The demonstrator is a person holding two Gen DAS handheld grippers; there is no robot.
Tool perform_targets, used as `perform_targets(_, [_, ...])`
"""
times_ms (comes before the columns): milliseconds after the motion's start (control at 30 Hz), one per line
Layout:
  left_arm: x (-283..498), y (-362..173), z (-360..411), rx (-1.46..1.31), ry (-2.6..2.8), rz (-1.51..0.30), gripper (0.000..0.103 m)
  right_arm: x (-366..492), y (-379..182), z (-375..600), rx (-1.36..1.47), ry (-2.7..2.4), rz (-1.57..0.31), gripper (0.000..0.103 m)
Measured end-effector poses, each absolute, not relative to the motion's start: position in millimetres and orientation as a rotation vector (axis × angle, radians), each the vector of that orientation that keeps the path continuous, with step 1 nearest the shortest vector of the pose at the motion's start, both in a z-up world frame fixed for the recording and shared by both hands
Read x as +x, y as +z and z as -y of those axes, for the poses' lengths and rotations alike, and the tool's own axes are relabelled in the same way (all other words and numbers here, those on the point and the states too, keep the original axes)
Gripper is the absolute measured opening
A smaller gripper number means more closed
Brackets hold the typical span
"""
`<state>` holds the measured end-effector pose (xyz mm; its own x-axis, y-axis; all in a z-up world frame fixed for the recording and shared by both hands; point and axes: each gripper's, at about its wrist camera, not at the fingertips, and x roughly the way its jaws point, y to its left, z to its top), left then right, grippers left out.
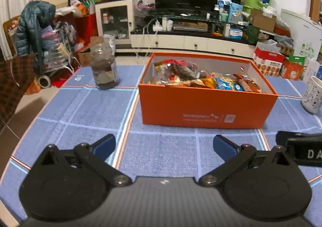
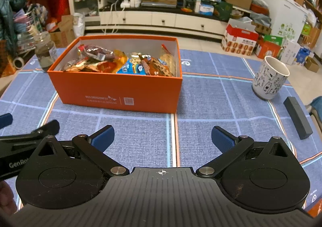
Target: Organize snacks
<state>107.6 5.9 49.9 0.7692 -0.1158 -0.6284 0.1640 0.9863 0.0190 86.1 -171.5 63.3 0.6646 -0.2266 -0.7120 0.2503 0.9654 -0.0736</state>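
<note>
Brimming orange box (image 2: 120, 88), snack packets (image 2: 124, 62) heaped, wrappers blurry; both jaws spread, empty.

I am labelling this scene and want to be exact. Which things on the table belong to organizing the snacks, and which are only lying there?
Belong to the job:
- orange box, open
- snack packets piled inside it
- left gripper and right gripper, both open, empty

Just lying about:
- glass jar, left of the box
- patterned mug, to its right
- dark flat bar near the mug
</note>
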Motion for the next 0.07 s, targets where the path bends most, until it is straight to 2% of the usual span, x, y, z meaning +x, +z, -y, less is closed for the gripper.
perform_targets(67, [109.4, 48.5, -5.4, 0.085, -0.141, -0.682, 0.102, 86.1, 63.6, 171.8, 0.027, -0.269, -0.799, 0.096])
